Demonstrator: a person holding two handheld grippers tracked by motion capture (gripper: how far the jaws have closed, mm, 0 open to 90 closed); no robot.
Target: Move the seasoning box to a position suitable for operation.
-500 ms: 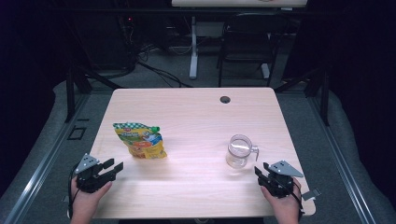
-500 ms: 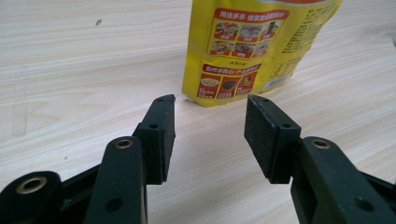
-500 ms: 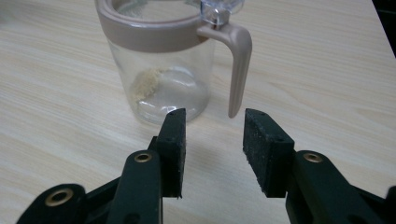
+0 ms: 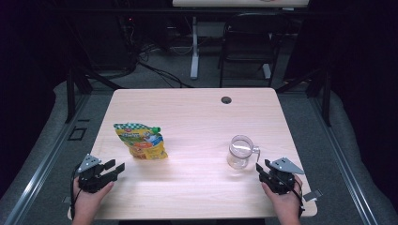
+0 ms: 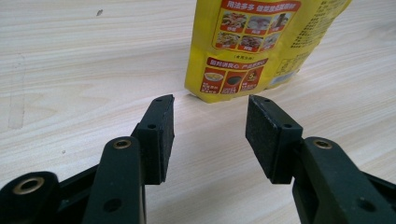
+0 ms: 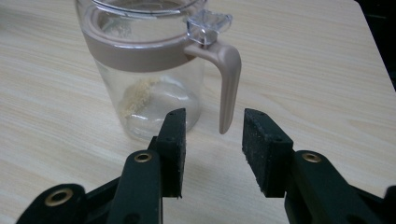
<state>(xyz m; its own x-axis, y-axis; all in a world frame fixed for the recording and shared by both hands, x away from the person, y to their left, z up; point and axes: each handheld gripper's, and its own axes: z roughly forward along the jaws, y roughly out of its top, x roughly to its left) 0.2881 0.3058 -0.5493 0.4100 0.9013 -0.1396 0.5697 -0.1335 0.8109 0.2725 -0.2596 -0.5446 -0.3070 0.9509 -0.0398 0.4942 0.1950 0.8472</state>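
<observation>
A yellow food pouch (image 4: pixel 141 141) with a green top lies flat on the left half of the wooden table (image 4: pixel 197 117); its printed bottom end (image 5: pixel 252 51) faces my left gripper. My left gripper (image 4: pixel 117 166) rests near the table's front left corner, a short way from the pouch, open with nothing between its jaws (image 5: pixel 210 126). A clear glass jar (image 4: pixel 241 151) with a beige band and beige handle (image 6: pixel 226 74) stands on the right half, with a little pale powder inside. My right gripper (image 4: pixel 262 165) sits just behind the jar's handle, open and empty (image 6: pixel 212 135).
A dark round cable hole (image 4: pixel 226 100) sits near the table's far edge. Beyond the table stand a black chair (image 4: pixel 246 42) and a desk leg (image 4: pixel 195 51) among floor cables. Metal floor rails (image 4: pixel 42 159) run along both sides of the table.
</observation>
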